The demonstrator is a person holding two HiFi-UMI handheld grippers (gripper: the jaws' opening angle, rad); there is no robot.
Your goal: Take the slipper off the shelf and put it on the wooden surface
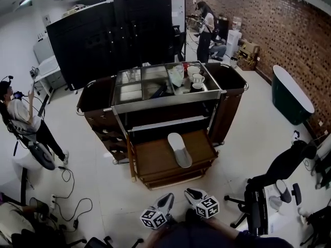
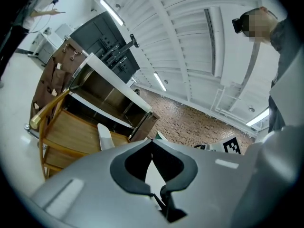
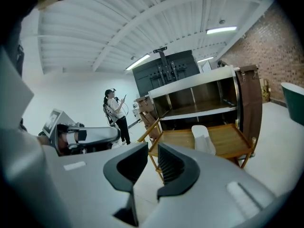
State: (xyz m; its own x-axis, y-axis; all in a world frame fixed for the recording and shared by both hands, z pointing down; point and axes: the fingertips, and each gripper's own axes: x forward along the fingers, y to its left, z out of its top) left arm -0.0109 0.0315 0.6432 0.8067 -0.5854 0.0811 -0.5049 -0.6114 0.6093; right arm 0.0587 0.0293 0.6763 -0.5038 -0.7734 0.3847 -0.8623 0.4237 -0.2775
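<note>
2 hand-held grippers hang side by side at the bottom of the head view, both empty, in front of a brown service cart [image 1: 225, 107] in a brick-walled room. The left gripper [image 1: 167, 197] has its jaws pressed together: in its own view the dark pads [image 2: 130, 167] meet at the tips, with nothing caught between them and only pale floor showing through the hollow below. The right gripper [image 1: 192, 192] has its jaws slightly spread; the right gripper view shows a narrow gap between the ribbed pads [image 3: 172, 167], and only bare floor shows through that gap. Neither gripper touches the cart or anything on it.

1 white slipper [image 1: 179, 150] lies flat on the wooden surface [image 1: 152, 161], the low tray that juts from the cart's front, below the dark shelf [image 1: 165, 119] and the steel top. It sits right of the tray's middle, lengthwise, 1 end toward the cart and the other toward the grippers, well apart from both. The left gripper view catches the same slipper [image 2: 105, 137] on the wood just past the closed tips, and the right gripper view shows it [image 3: 203, 137] on the tray beyond the right-hand jaw.

2 people stand in the background, 1 at the left wall [image 1: 23, 117] and 1 at the back of the room [image 1: 206, 31].
</note>
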